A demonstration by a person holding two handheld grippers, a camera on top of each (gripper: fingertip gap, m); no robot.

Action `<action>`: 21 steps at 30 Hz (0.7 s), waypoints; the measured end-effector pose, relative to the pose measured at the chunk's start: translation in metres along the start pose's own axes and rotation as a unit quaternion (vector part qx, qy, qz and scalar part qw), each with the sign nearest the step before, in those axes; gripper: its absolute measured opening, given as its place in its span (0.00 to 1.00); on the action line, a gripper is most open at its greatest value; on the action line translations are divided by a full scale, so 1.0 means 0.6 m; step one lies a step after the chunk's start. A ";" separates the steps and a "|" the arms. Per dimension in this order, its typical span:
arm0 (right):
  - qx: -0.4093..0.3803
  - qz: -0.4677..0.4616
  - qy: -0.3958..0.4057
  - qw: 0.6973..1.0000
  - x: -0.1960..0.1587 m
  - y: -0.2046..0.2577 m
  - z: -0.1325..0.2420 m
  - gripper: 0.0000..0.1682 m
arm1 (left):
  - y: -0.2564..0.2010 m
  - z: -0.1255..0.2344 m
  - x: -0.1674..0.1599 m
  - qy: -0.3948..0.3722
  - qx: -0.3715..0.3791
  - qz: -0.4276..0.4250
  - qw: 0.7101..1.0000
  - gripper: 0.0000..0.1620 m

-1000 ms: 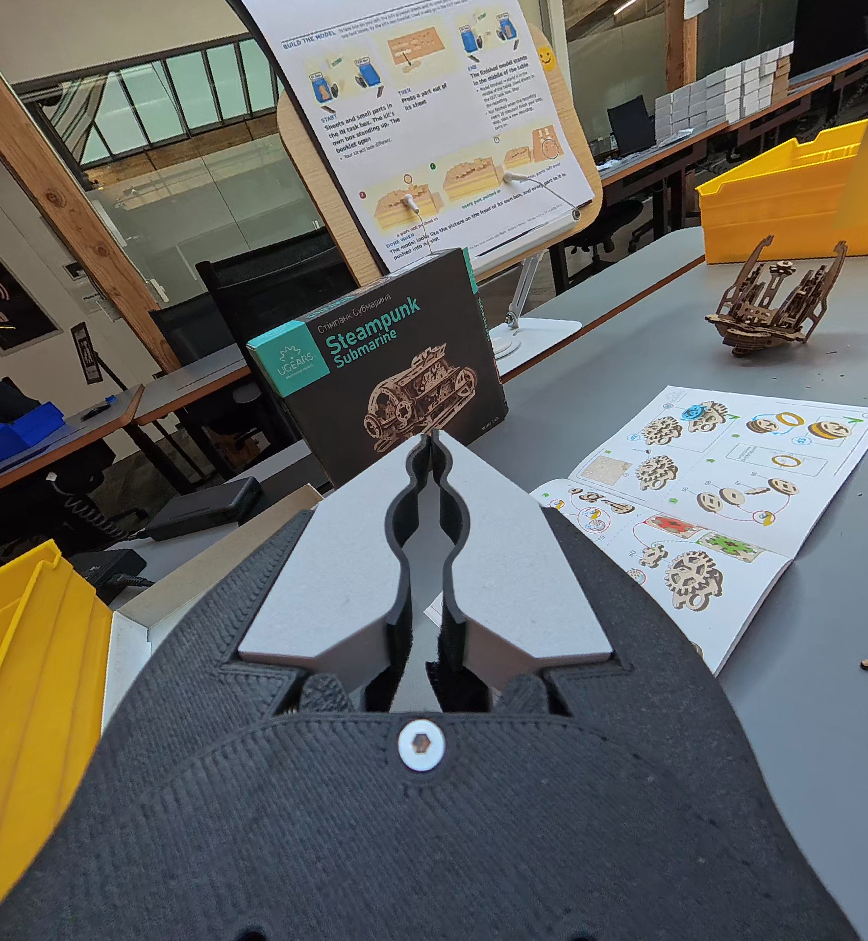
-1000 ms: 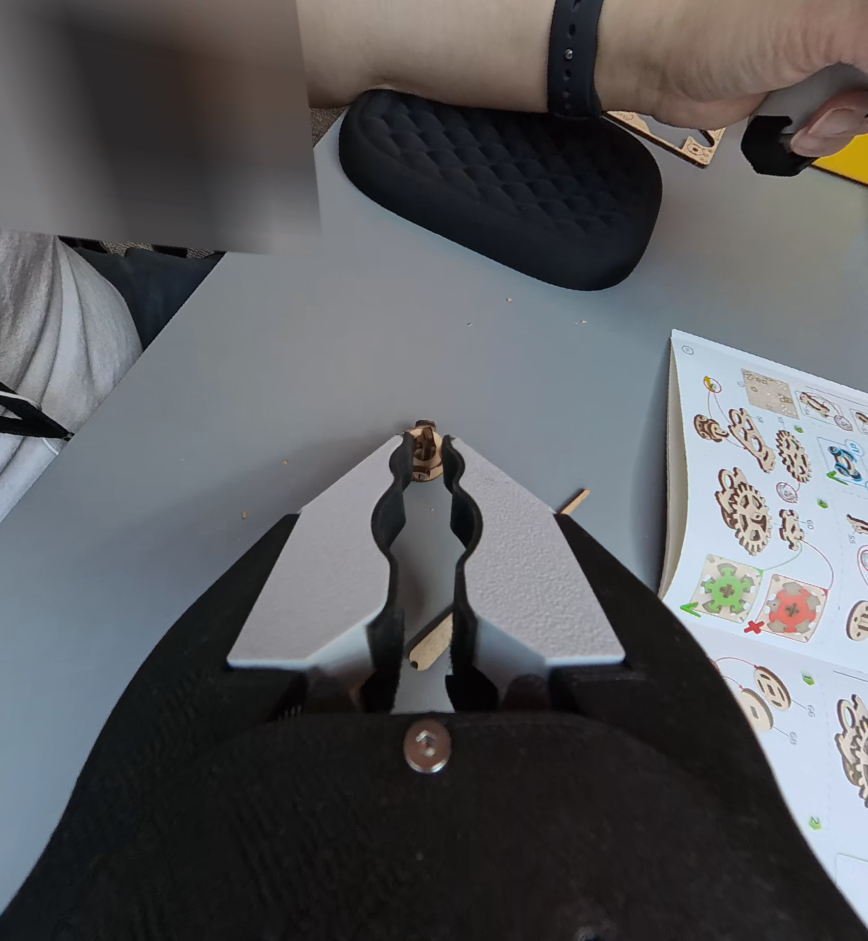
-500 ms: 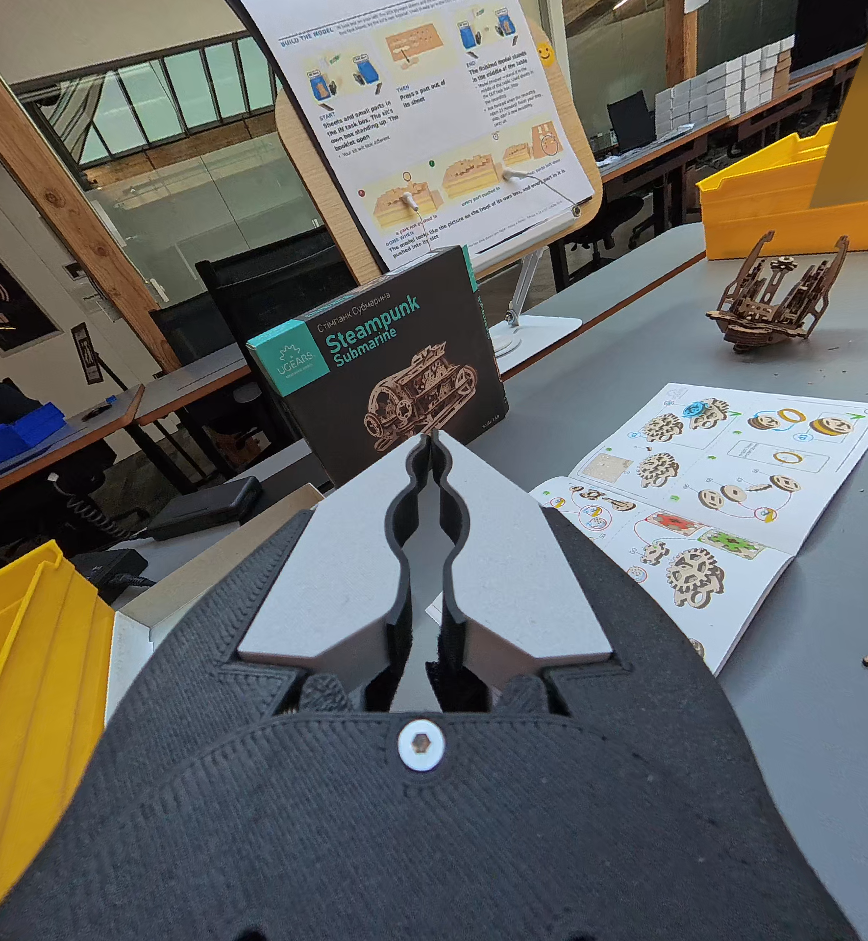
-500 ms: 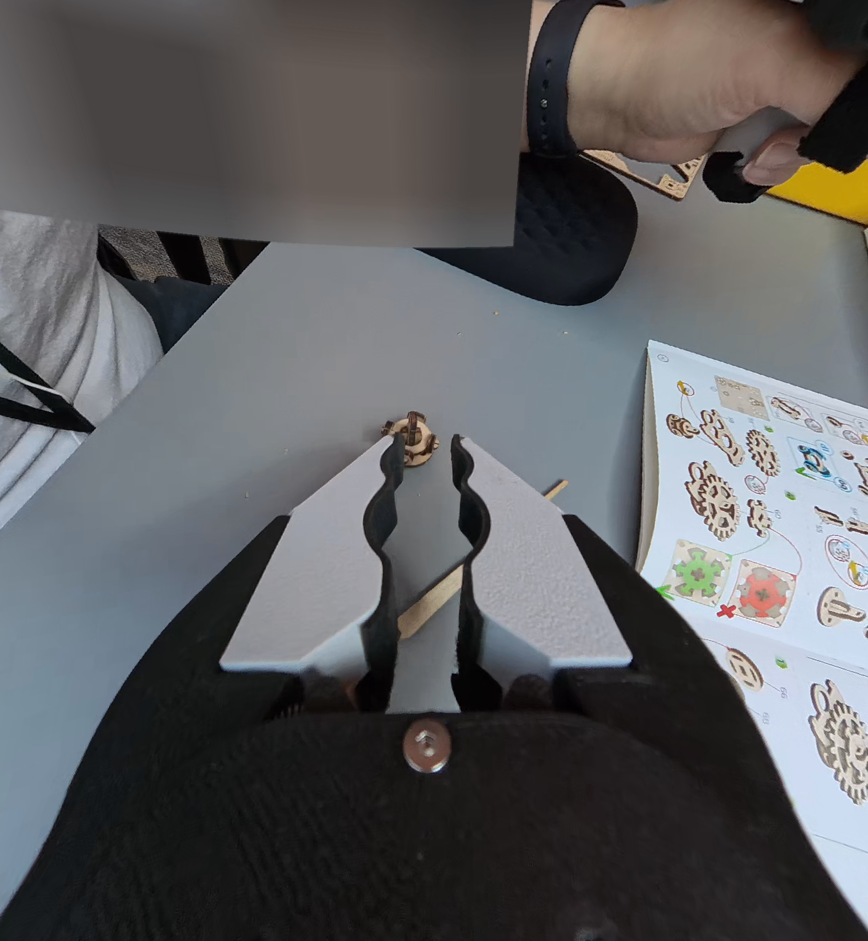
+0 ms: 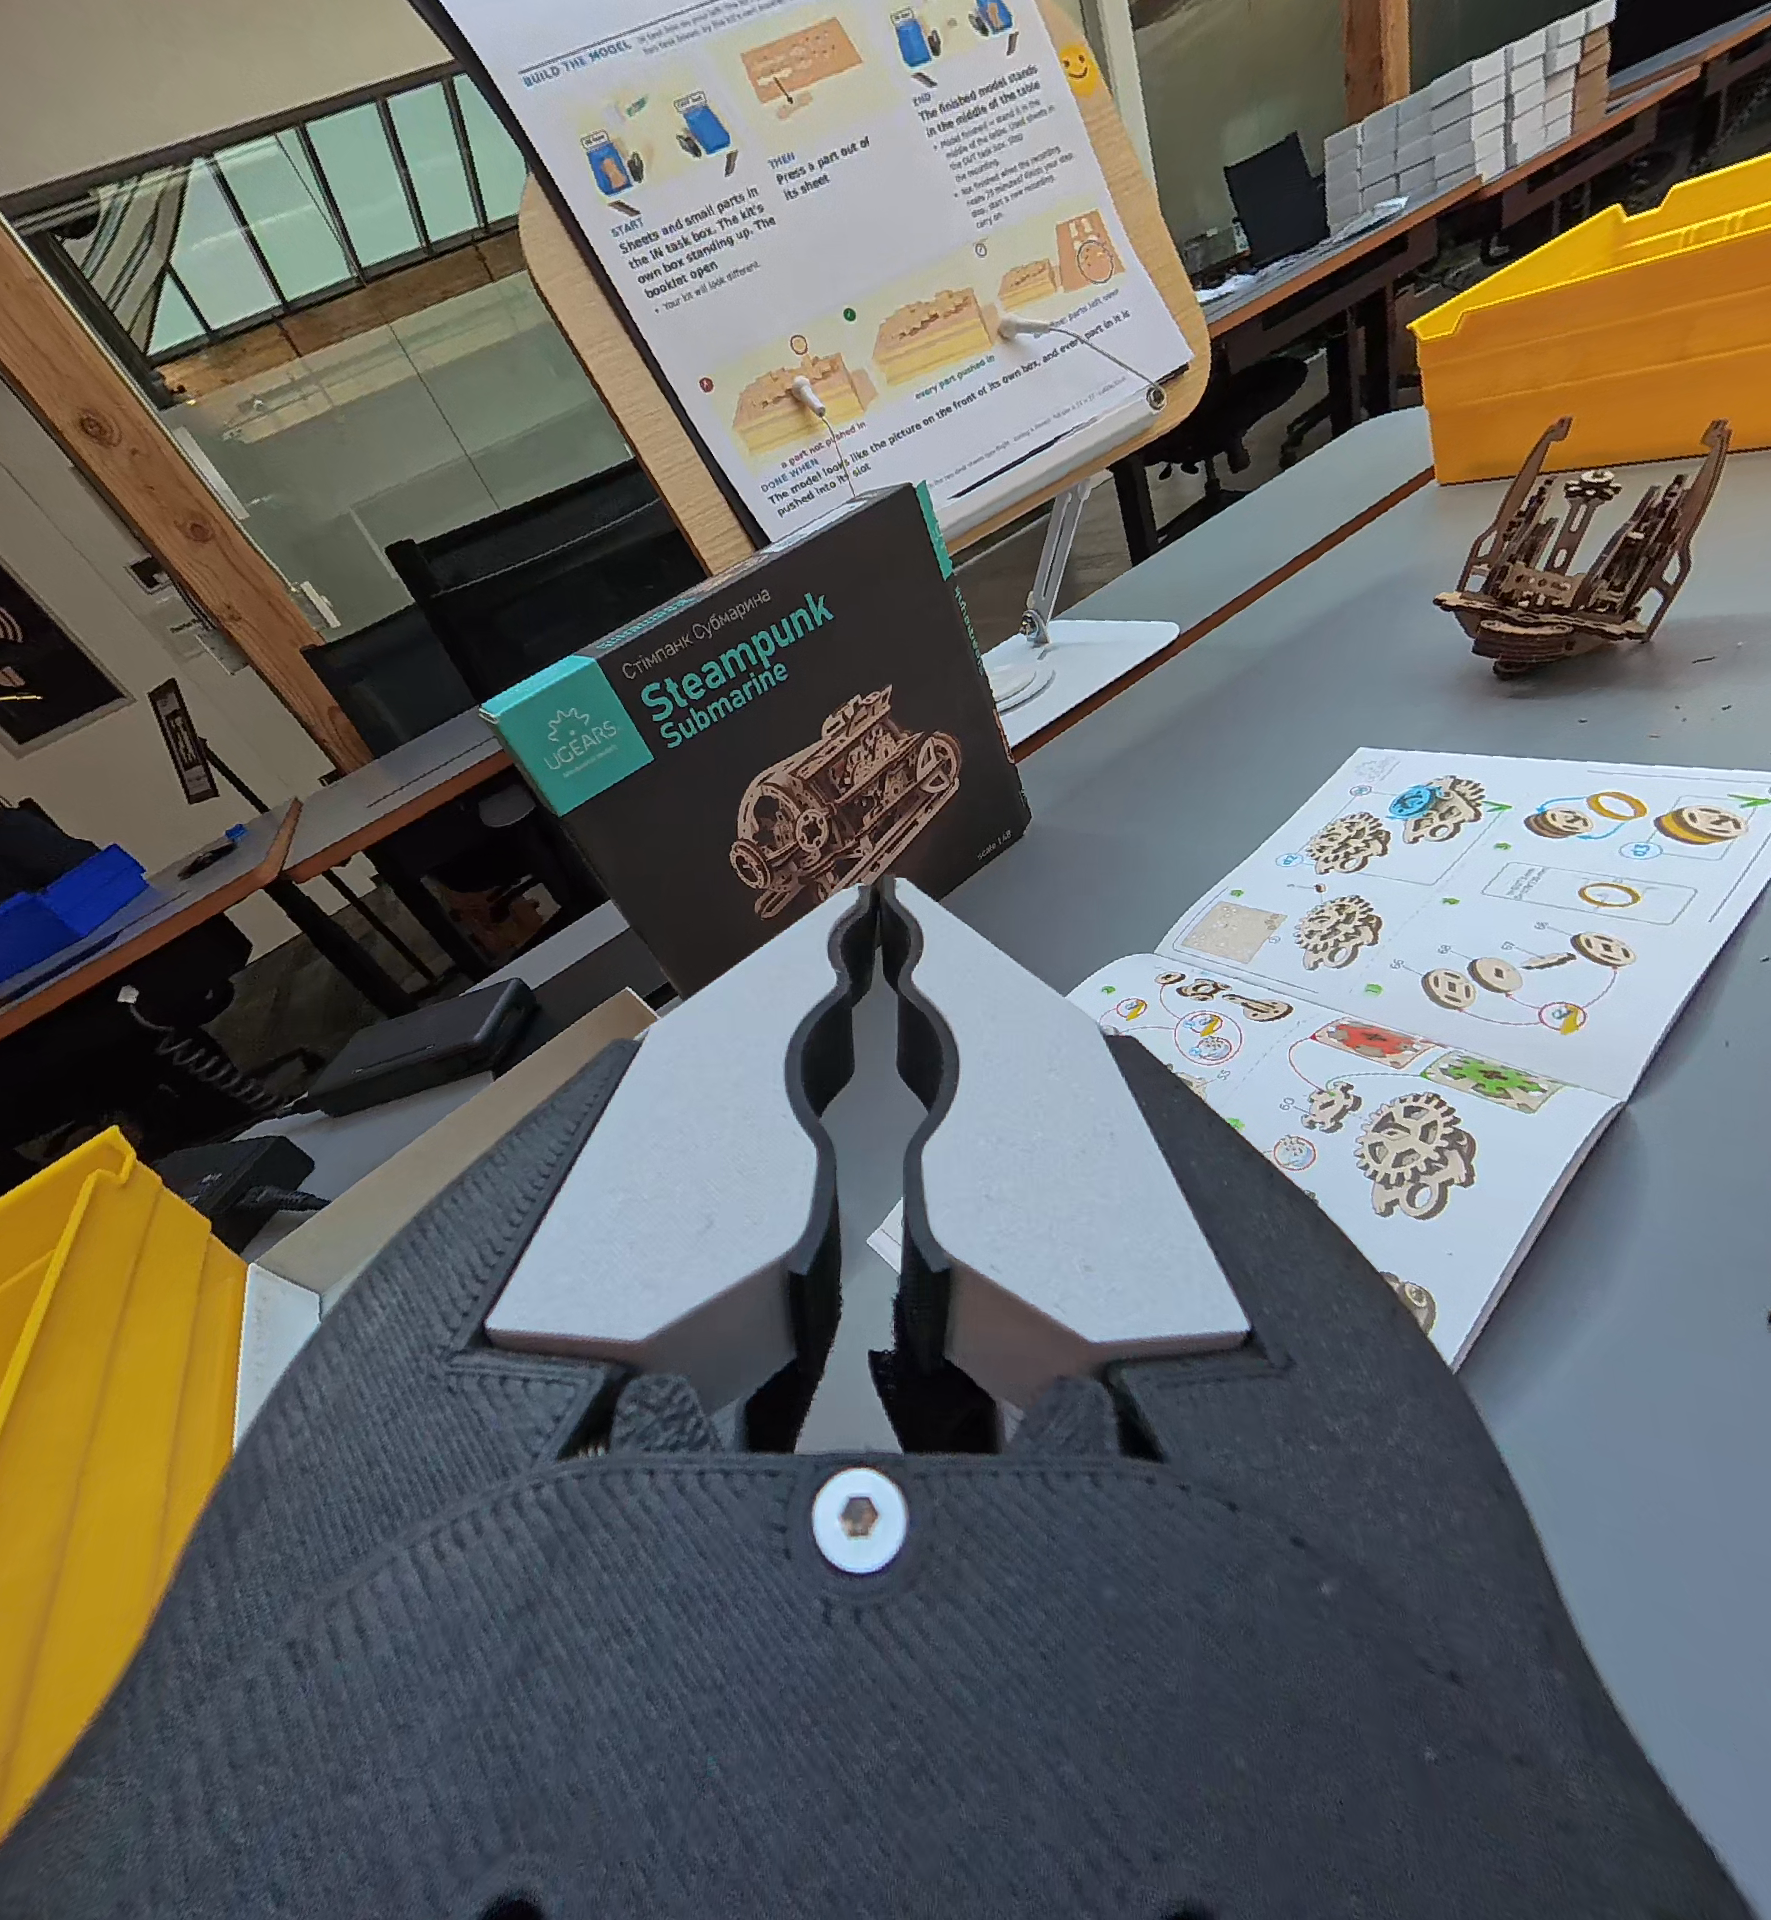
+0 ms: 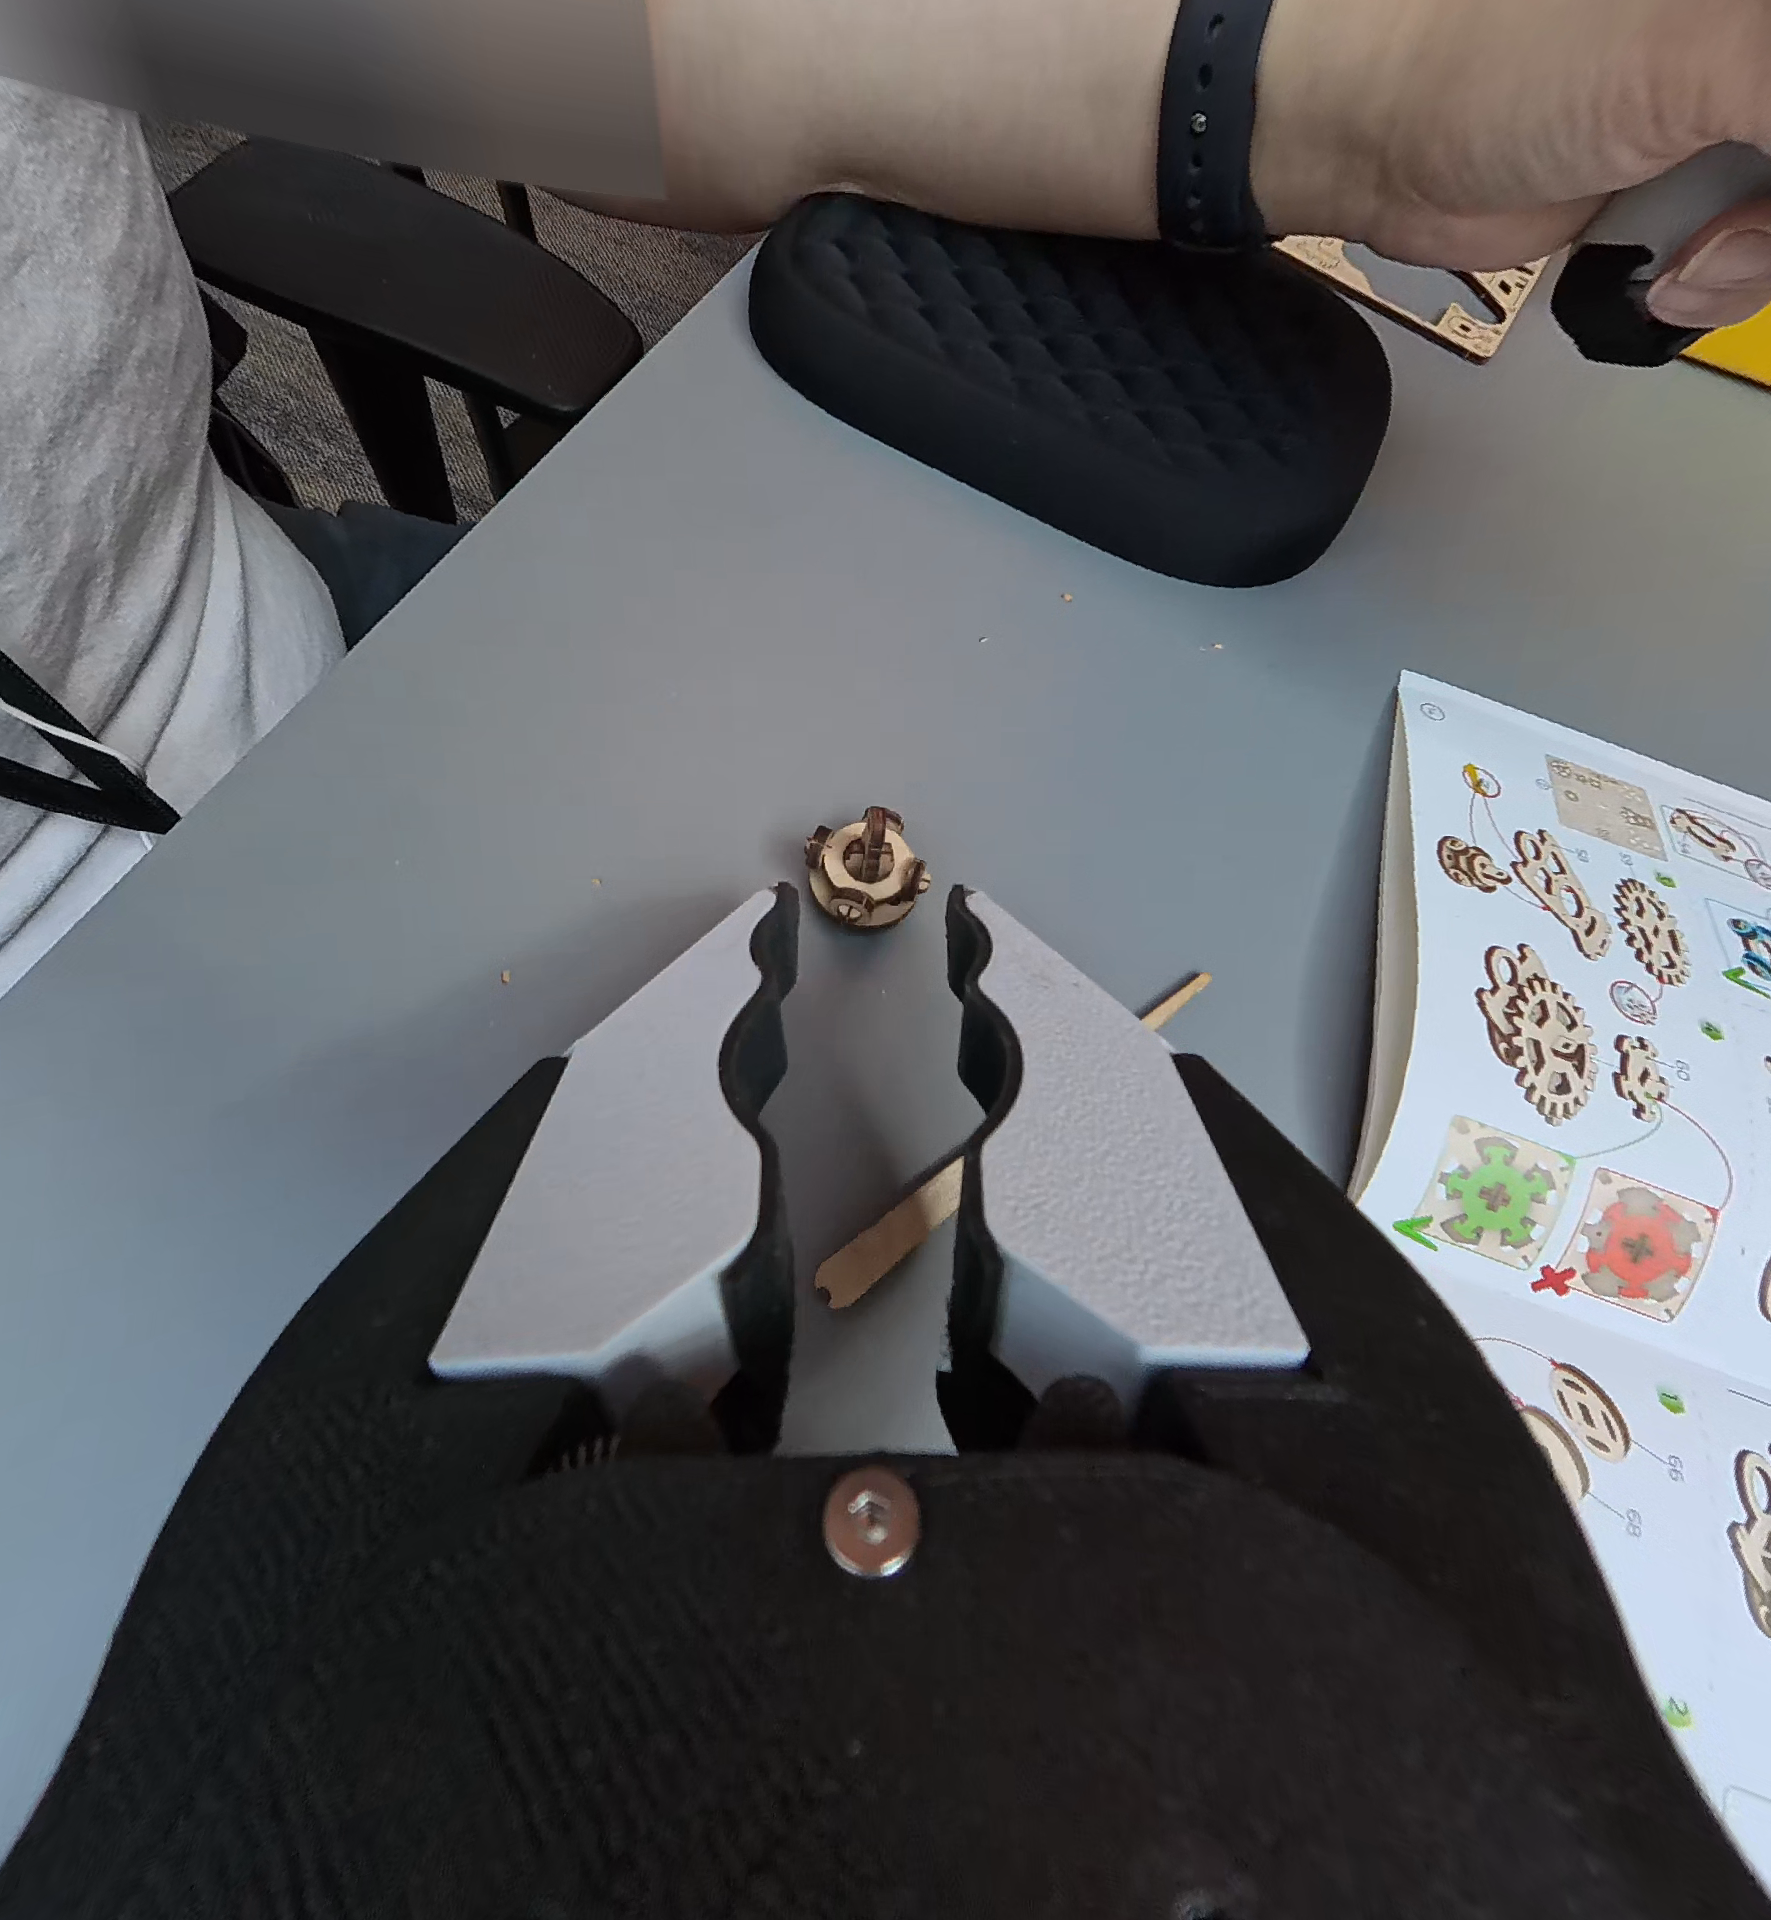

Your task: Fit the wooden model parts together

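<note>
A small round wooden gear assembly point(image 6: 866, 871) lies on the grey table point(image 6: 569, 748) just beyond the tips of my right gripper point(image 6: 868, 902), which is open and empty. A thin wooden stick point(image 6: 896, 1226) lies on the table under the right gripper, partly hidden by one finger. My left gripper point(image 5: 879, 896) is shut with nothing between its fingertips, held above the table and pointing at the black kit box point(image 5: 767, 738). A partly built wooden model point(image 5: 1577, 561) stands far right in the left wrist view. The open instruction booklet point(image 5: 1432, 997) lies beside it, and also shows in the right wrist view point(image 6: 1629, 1091).
A black padded rest point(image 6: 1068, 384) lies at the table's near edge, with a person's arm point(image 6: 964, 114) above it. Yellow bins stand at the left point(image 5: 50, 1403) and back right point(image 5: 1650, 343). An instruction board point(image 5: 850, 239) stands behind the box. A punched wooden sheet point(image 6: 1411, 281) lies by the hand. Tip to tip, the grippers are about 25 cm apart. Measured from the fingertips, the thin wooden stick point(image 6: 896, 1226) is 6 cm or so from the right gripper and 25 cm from the left.
My right gripper has opened and let go of the small gear assembly, which now rests on the table, and it has drawn back a little. The left gripper has stayed shut and nearly still.
</note>
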State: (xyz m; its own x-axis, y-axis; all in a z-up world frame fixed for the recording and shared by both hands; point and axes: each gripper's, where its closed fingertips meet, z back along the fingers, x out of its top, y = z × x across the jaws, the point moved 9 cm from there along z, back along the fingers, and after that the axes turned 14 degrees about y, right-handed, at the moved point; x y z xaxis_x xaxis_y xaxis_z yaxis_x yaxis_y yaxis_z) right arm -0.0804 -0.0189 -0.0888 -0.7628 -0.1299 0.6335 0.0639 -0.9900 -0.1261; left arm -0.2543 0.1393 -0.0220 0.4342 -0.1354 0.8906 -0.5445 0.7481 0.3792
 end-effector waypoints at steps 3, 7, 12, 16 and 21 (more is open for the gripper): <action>-0.001 -0.006 -0.003 1.000 -0.001 -0.002 0.001 0.16 | 0.000 0.000 0.000 -0.001 0.000 0.003 1.000 0.00; 0.005 -0.012 0.004 1.000 -0.001 -0.001 -0.007 0.17 | 0.001 0.001 0.000 -0.001 0.001 0.003 1.000 0.00; -0.003 -0.015 0.020 1.000 0.002 0.000 -0.018 0.18 | 0.000 0.001 0.000 0.001 0.001 0.000 1.000 0.00; 0.006 -0.032 0.034 0.999 0.003 0.000 -0.028 0.16 | -0.002 0.000 0.000 0.001 0.000 -0.002 1.000 0.00; 0.010 -0.047 0.039 0.998 0.004 -0.002 -0.030 0.14 | -0.003 0.000 0.000 0.004 0.002 -0.007 1.000 0.00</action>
State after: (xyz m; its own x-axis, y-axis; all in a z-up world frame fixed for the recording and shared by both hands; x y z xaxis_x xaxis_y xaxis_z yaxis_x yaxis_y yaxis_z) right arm -0.0939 -0.0170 -0.1007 -0.8135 -0.0323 0.5807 0.0020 -0.9986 -0.0527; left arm -0.2535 0.1381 -0.0228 0.4468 -0.1401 0.8836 -0.5421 0.7432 0.3920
